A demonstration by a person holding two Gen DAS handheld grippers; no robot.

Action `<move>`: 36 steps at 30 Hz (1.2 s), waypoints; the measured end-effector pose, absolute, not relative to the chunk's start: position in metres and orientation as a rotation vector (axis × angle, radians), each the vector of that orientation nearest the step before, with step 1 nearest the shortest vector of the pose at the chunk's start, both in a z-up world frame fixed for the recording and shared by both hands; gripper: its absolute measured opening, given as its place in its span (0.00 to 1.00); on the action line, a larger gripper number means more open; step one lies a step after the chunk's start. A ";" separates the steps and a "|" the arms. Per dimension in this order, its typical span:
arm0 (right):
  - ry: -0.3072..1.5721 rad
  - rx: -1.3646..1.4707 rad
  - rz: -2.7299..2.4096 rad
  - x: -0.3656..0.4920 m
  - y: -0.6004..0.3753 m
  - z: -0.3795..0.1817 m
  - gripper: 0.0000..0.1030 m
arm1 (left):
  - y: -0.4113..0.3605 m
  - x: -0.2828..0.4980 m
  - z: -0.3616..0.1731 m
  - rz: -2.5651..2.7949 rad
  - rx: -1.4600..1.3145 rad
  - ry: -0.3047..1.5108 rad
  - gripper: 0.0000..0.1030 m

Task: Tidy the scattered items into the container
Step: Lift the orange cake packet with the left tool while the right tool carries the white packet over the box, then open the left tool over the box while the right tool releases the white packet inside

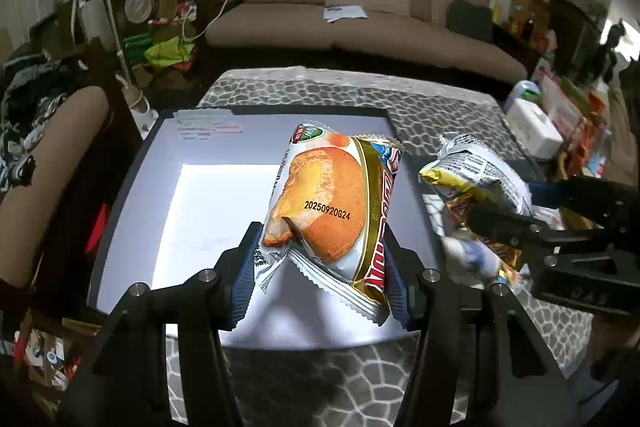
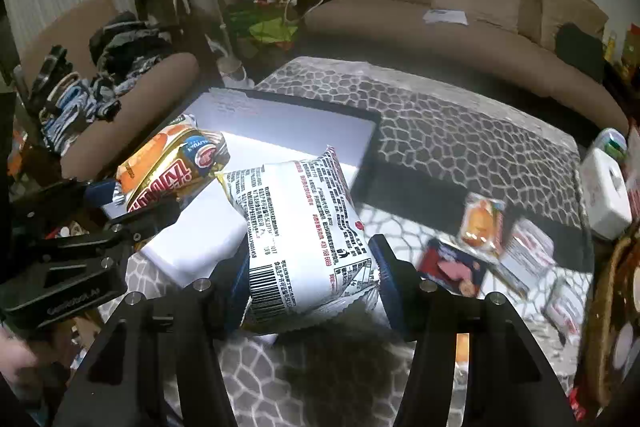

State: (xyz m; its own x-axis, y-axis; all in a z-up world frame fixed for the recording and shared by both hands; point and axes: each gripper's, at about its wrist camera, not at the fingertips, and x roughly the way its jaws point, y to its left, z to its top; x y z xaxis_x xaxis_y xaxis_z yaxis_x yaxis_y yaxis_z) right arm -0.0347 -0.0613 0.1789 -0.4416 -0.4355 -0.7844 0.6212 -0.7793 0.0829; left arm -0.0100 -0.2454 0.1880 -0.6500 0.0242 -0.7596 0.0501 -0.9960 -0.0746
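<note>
Over white box [image 1: 208,211], left gripper [image 1: 324,259] clamps bun packet [image 1: 328,203], loose packets [image 2: 480,223] only right view

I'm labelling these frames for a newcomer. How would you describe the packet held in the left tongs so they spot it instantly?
Find the white box on the pebble-patterned table. Above it, the left tongs pinch a snack packet. Its front shows an orange bun and a gold band, unlike the white packet showing printed text and a barcode in the right tongs.
</note>
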 end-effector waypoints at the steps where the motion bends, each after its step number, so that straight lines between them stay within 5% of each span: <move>1: 0.286 1.131 -2.217 -0.041 -0.069 0.176 0.56 | -0.253 -0.017 0.184 -2.822 1.314 0.140 0.51; 20: 0.189 1.465 -2.270 -0.151 -0.154 0.090 0.56 | -0.321 -0.121 0.111 -2.618 1.529 0.219 0.51; 36: 0.155 1.460 -2.359 -0.148 -0.149 0.096 0.57 | -0.313 -0.135 0.099 -2.600 1.580 0.191 0.51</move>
